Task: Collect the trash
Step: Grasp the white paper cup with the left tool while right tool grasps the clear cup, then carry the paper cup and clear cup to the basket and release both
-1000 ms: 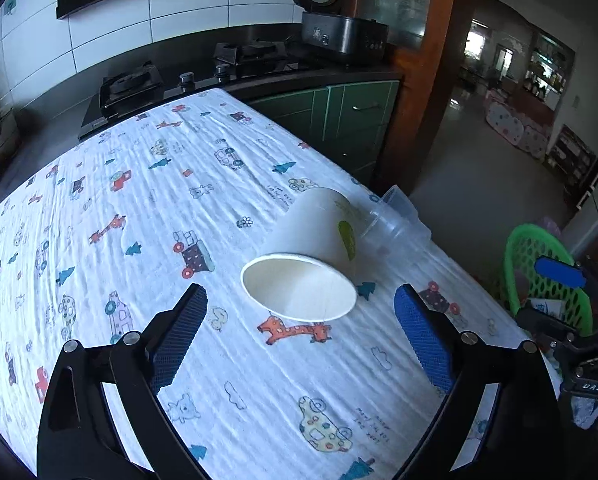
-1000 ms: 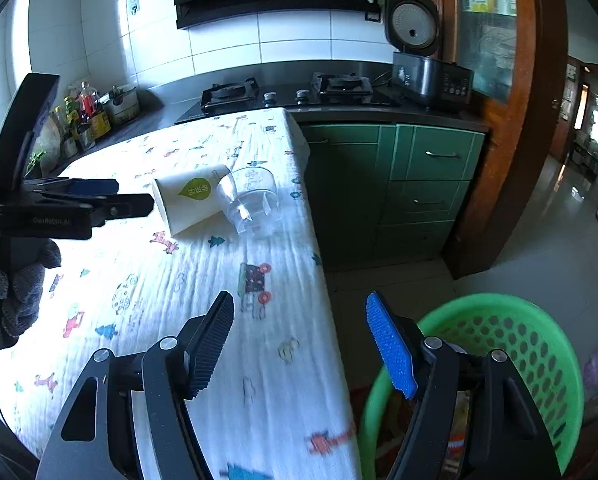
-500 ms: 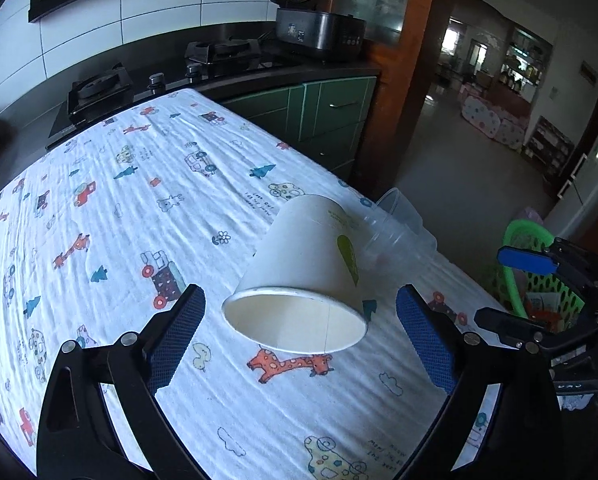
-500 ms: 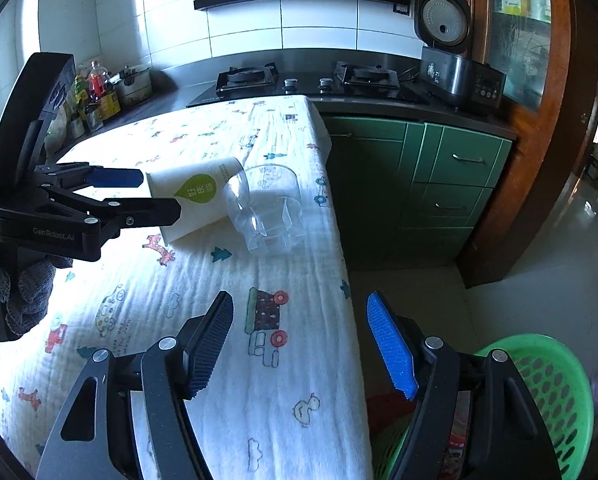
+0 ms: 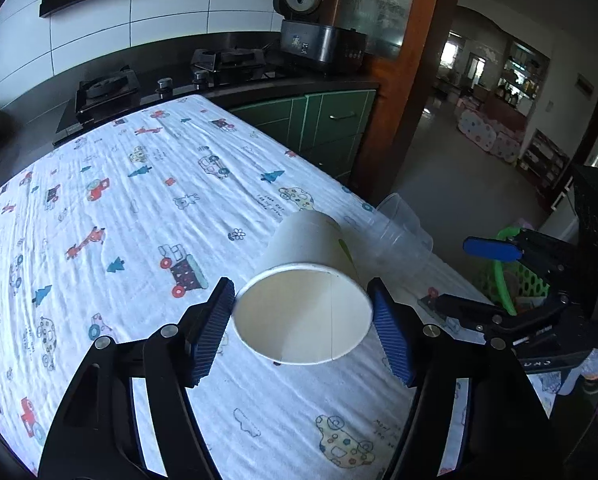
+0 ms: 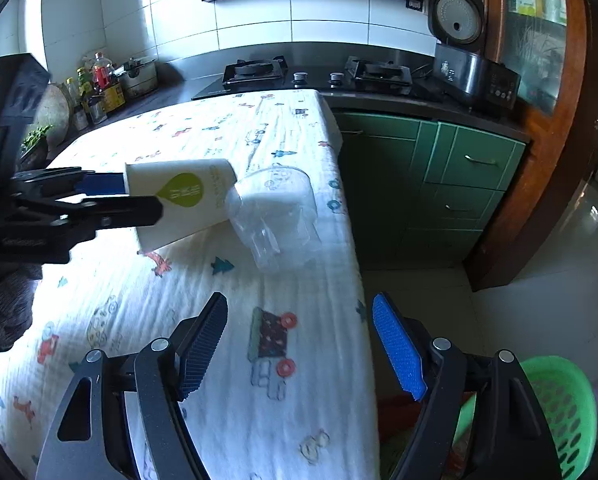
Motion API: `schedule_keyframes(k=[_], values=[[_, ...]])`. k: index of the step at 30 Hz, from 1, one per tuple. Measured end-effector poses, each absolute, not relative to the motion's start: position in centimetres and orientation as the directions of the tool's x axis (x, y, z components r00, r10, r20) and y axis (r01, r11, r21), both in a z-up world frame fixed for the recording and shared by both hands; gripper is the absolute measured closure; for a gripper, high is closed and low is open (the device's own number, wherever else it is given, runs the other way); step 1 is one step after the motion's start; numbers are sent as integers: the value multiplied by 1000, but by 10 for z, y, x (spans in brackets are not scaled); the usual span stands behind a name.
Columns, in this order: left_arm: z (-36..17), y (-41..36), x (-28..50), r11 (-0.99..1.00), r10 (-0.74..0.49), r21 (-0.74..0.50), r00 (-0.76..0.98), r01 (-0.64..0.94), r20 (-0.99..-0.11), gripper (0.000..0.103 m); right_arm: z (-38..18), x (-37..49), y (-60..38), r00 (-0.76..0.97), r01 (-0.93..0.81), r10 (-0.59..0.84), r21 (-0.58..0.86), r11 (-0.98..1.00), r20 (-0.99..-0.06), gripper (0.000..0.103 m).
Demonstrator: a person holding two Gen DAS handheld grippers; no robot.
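Tablecloth (image 5: 147,208): left gripper (image 5: 303,312) now closed in, grasping one paper cup (image 5: 305,276) at rim; one plastic cup (image 6: 275,216) beside; right gripper (image 6: 299,344) spread, empty.

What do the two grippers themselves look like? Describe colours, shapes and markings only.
Both are black angular frames with triangular cut-outs and silver bolts. The left gripper has ribbed dark-blue pads on its jaws. The right gripper has one brighter blue pad and one darker. Faint lettering marks the frames, unreadable. A grey knitted glove holds the left one.

Green basket (image 6: 559,412) cut by frame edge
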State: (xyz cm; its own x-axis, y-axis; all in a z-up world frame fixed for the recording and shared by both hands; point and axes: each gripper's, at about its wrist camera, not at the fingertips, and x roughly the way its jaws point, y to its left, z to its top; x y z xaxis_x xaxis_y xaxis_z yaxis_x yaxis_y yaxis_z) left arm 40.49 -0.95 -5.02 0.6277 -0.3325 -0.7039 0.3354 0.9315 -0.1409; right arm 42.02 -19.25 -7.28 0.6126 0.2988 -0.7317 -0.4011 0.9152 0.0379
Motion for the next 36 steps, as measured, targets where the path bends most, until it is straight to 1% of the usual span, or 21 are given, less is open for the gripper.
schedule_keyframes(k=[3, 8, 14, 15, 17, 19, 20, 28, 36], values=[[-44, 2, 400, 937, -325, -145, 637, 318, -699, 37, -73, 427, -188, 607, -410, 303, 37, 911, -735, 25], [-38, 20, 396, 948, -303, -148, 650, 282, -697, 37, -76, 451, -174, 563, -439, 330, 65, 896, -758, 24], [-41, 33, 392, 955, -286, -154, 652, 254, -702, 38, -82, 473, -156, 535, -459, 321, 49, 887, -782, 24], [-42, 33, 392, 955, -287, -156, 649, 253, -704, 38, -84, 475, -154, 526, -463, 324, 55, 884, -787, 25], [-43, 33, 391, 956, -284, -154, 648, 251, -707, 38, -87, 477, -152, 517, -463, 327, 63, 884, -791, 33], [-44, 32, 389, 956, -284, -155, 647, 250, -708, 38, -90, 478, -150, 508, -460, 326, 70, 885, -797, 49], [-44, 32, 387, 957, -281, -154, 646, 248, -709, 38, -91, 478, -150, 506, -456, 325, 72, 887, -799, 50], [-39, 27, 374, 955, -289, -171, 638, 241, -714, 38, -80, 450, -161, 534, -446, 327, 68, 892, -779, 52], [-23, 9, 343, 949, -309, -178, 645, 261, -699, 38, -58, 397, -183, 587, -417, 310, 49, 908, -748, 52]])
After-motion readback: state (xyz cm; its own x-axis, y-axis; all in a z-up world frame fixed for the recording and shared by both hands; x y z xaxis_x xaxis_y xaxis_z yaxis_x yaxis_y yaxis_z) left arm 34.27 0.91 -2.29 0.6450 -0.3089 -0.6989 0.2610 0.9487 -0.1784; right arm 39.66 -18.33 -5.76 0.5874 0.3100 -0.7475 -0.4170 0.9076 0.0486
